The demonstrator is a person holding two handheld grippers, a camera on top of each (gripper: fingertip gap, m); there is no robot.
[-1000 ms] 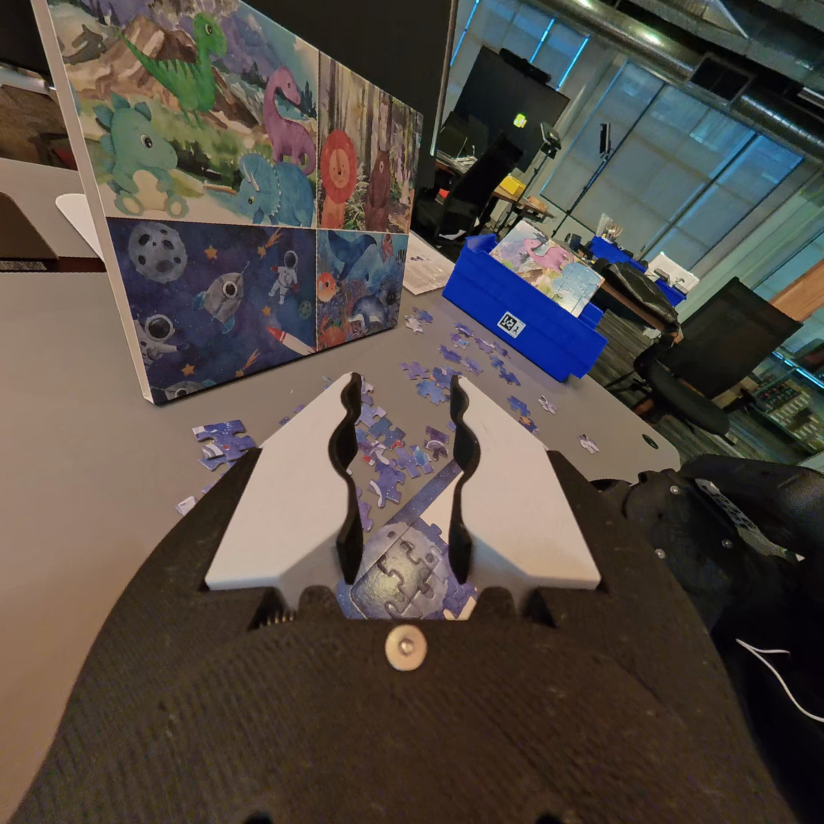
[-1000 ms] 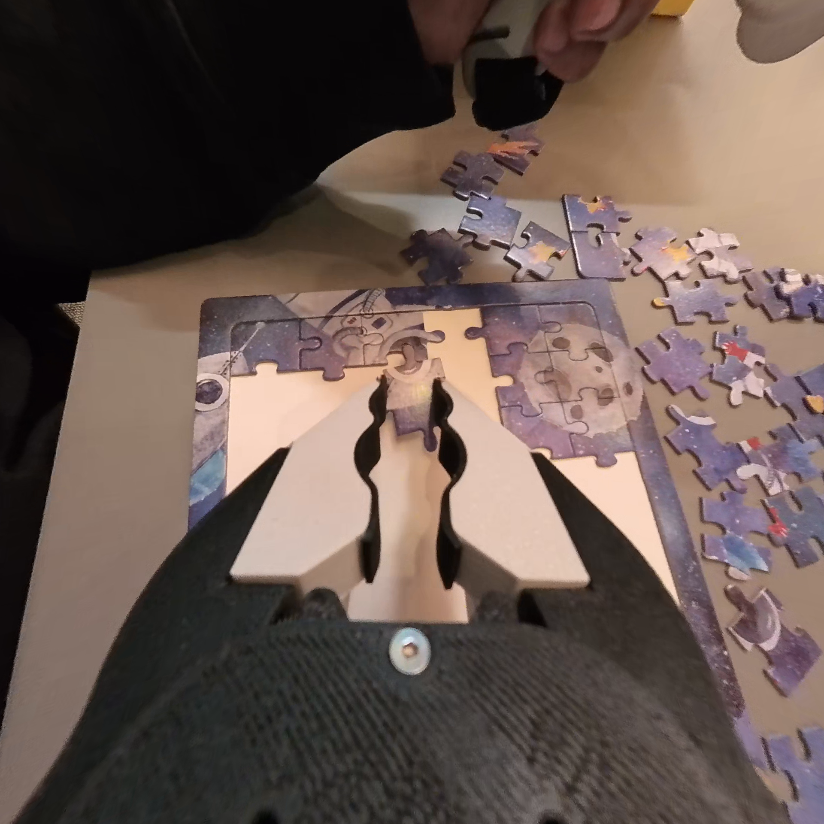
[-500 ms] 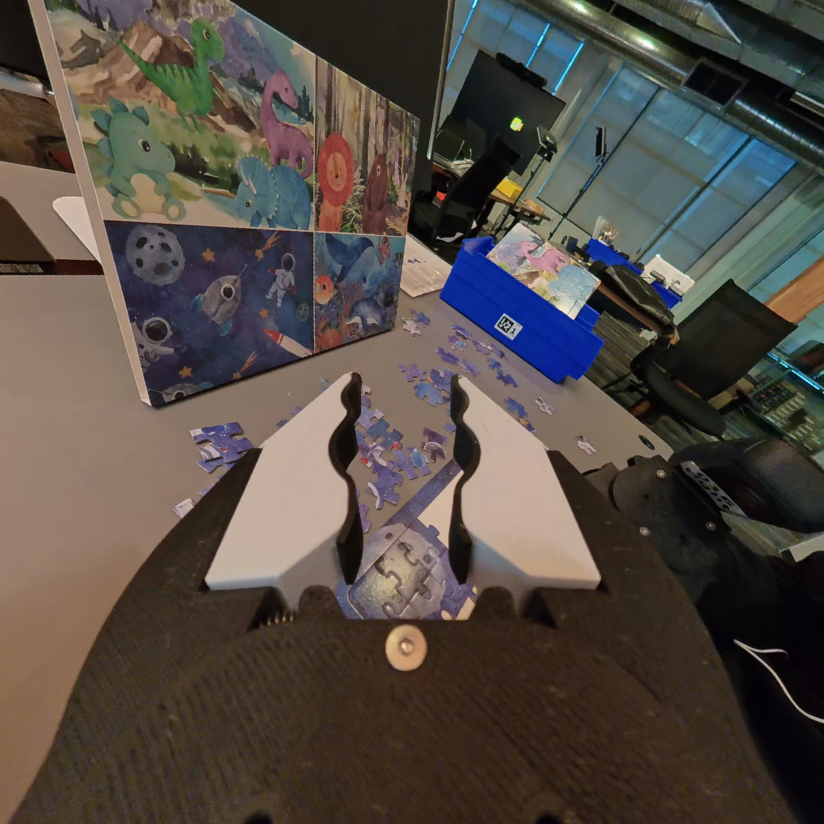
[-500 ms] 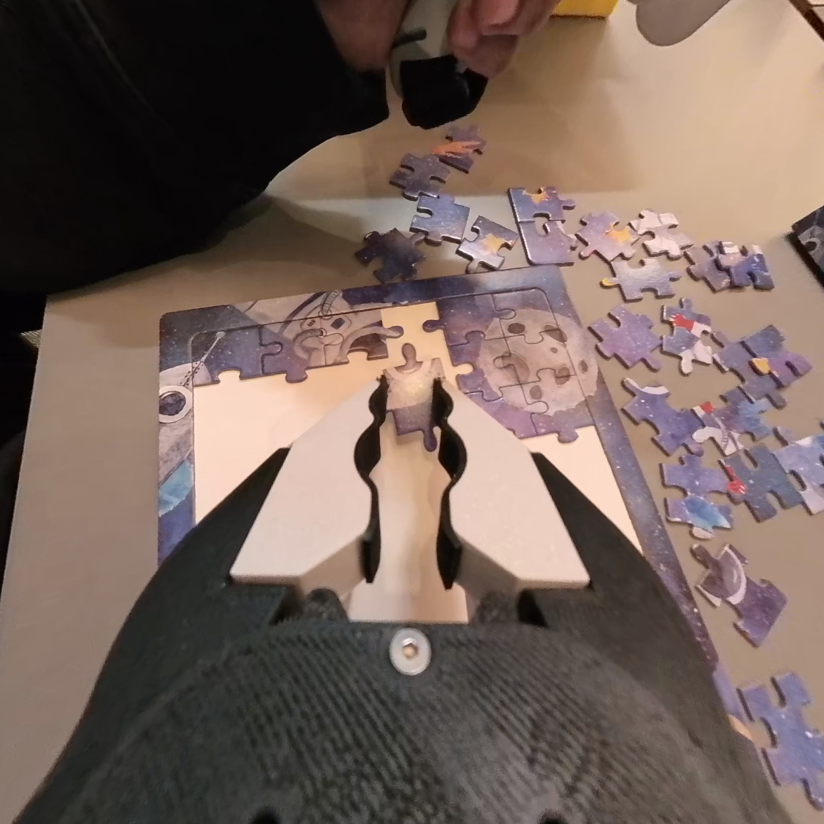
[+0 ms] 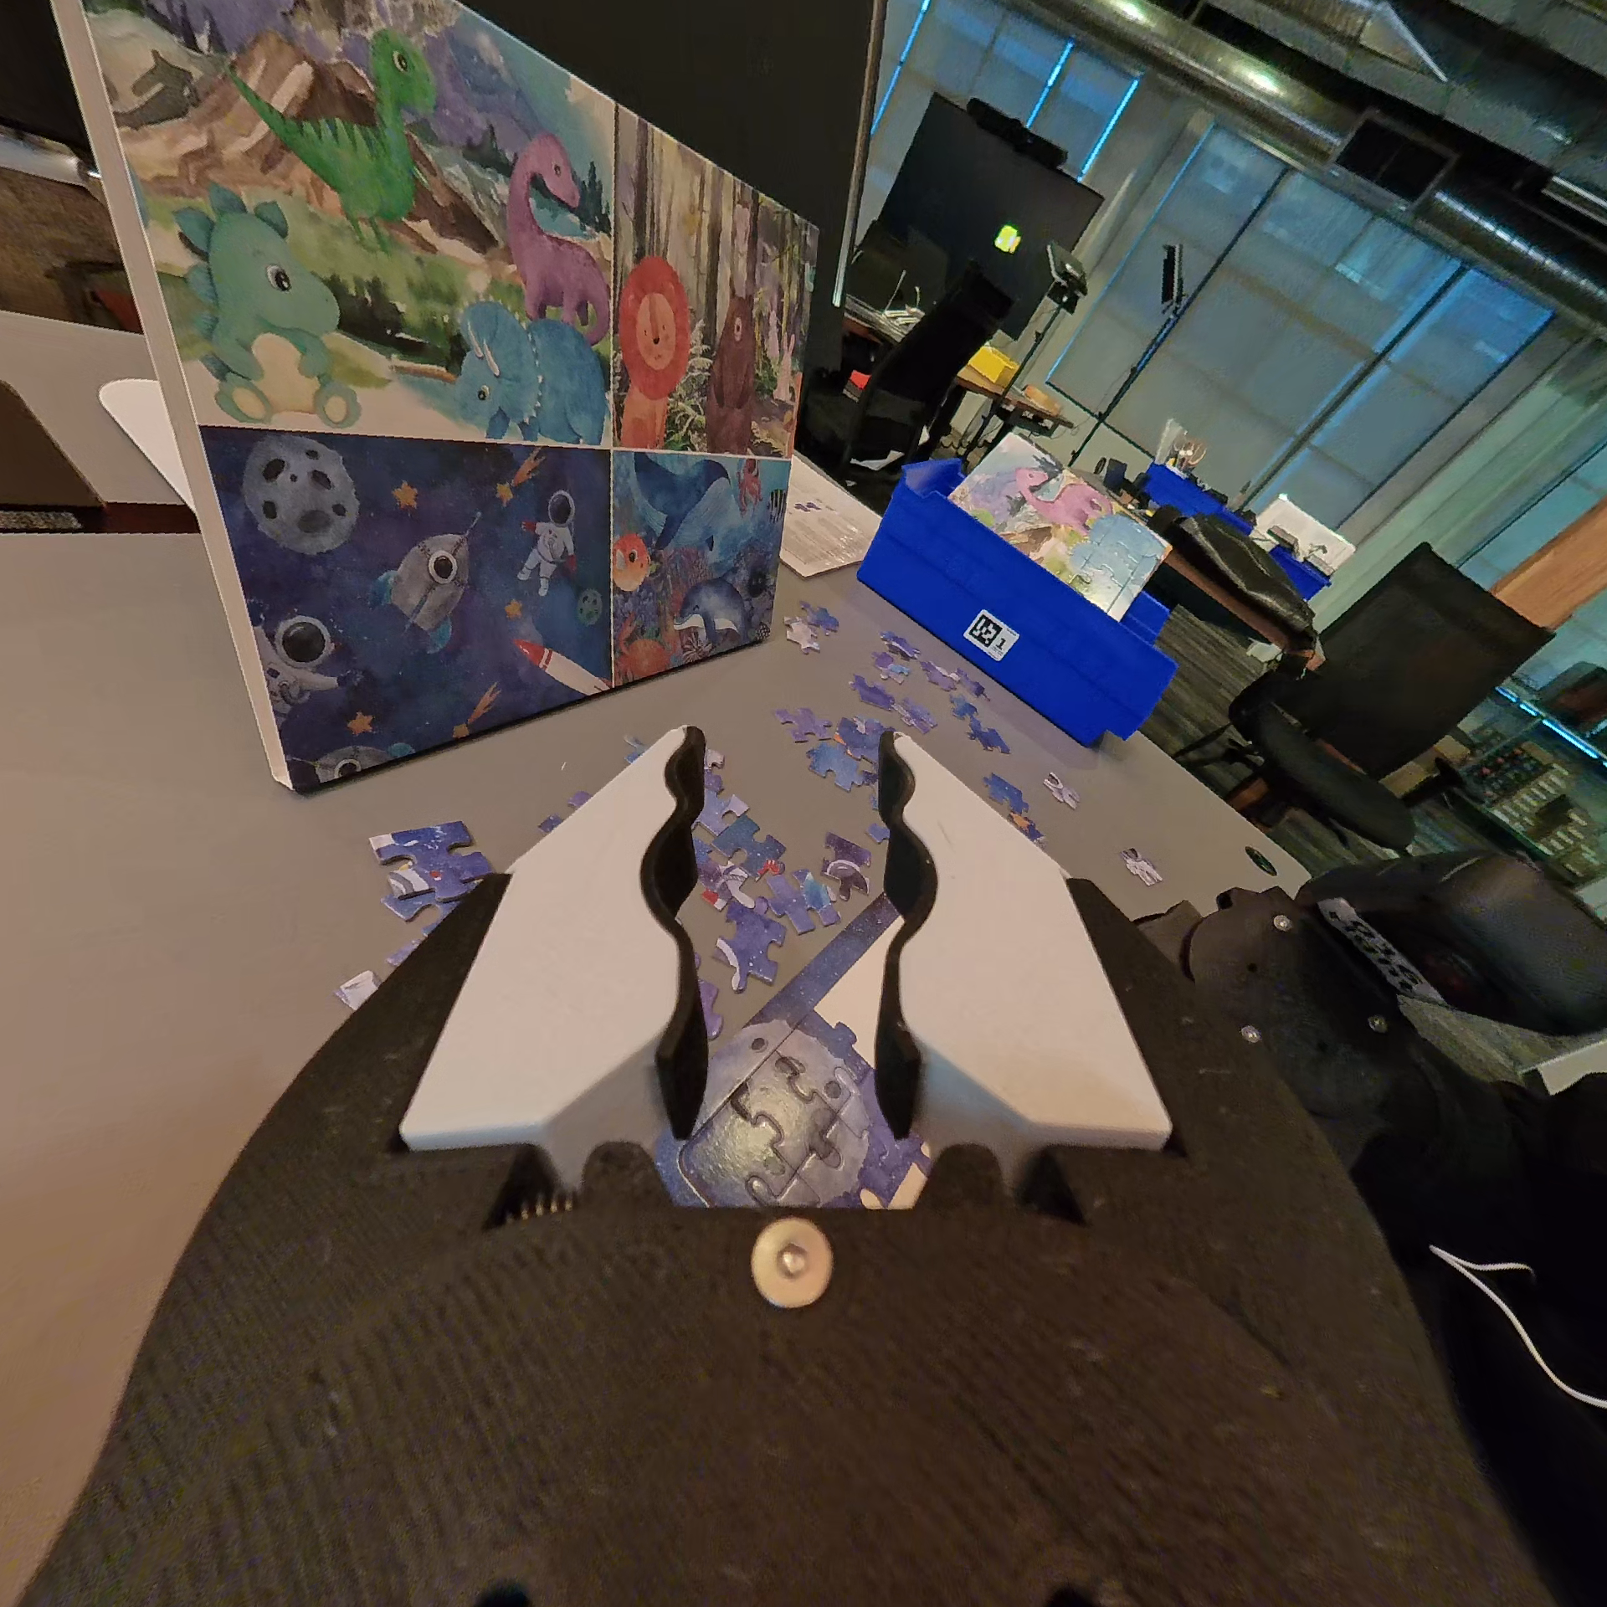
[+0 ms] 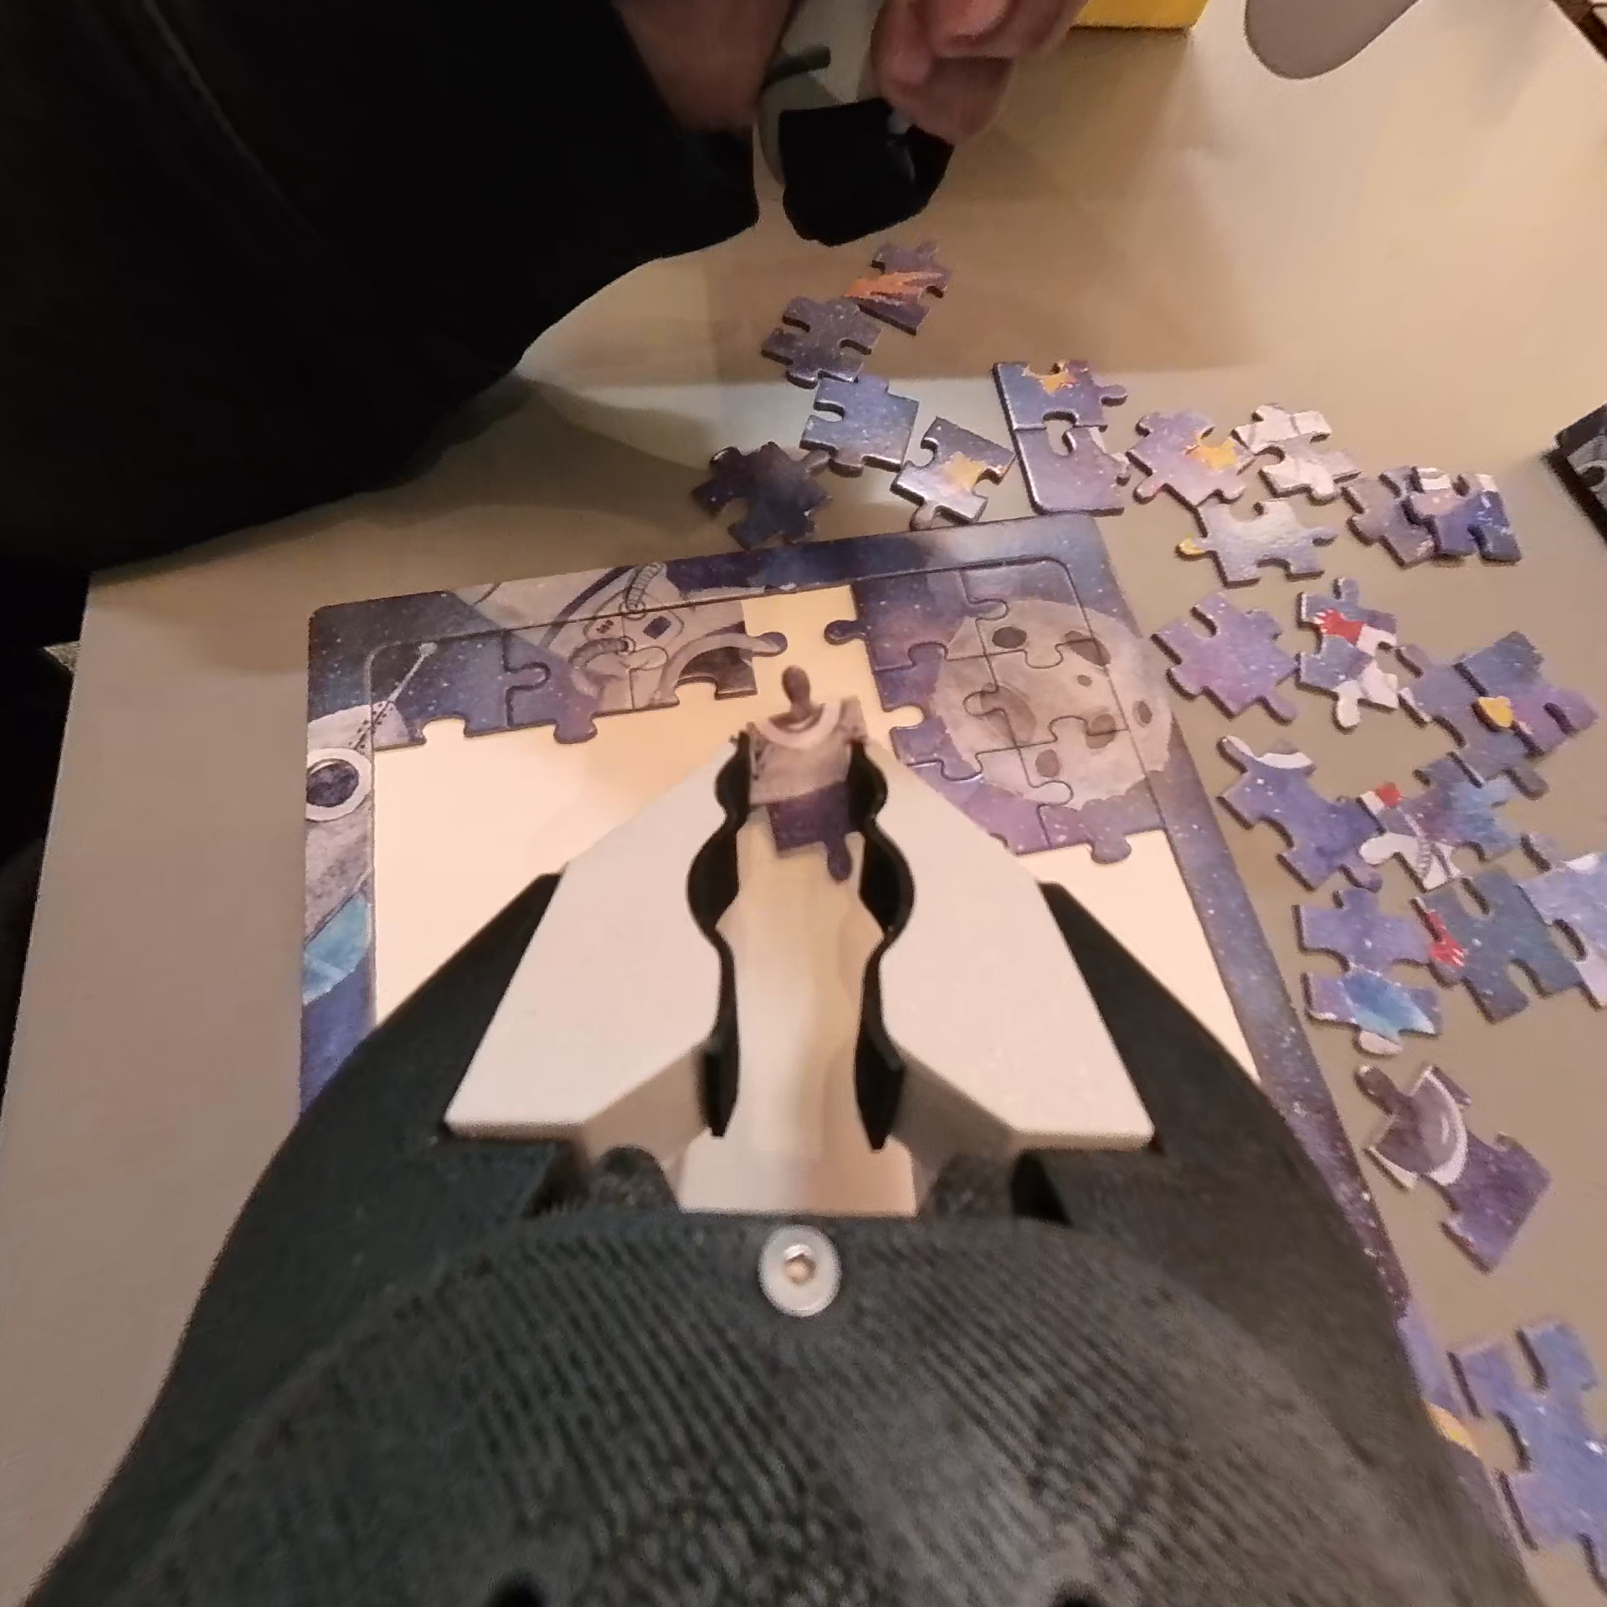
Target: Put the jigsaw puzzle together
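Puzzle piece (image 6: 804, 787), white and purple, sits pinched at both sides between the fingertips of the right hand-held gripper (image 6: 798, 756), over the bare part of the puzzle tray (image 6: 339, 870) and just short of the gap in its top row at 12 o'clock. Loose pieces (image 6: 1356, 835) lie scattered on the table (image 6: 174, 956) from 1 to 4 o'clock of the tray. Left hand-held gripper (image 5: 787, 752) hangs with its jaws moderately apart and nothing between them, above a tray corner (image 5: 783, 1113) and scattered pieces (image 5: 765, 887), with a picture box (image 5: 452, 417) at 11 o'clock and a blue bin (image 5: 1026, 609) at 1 o'clock.
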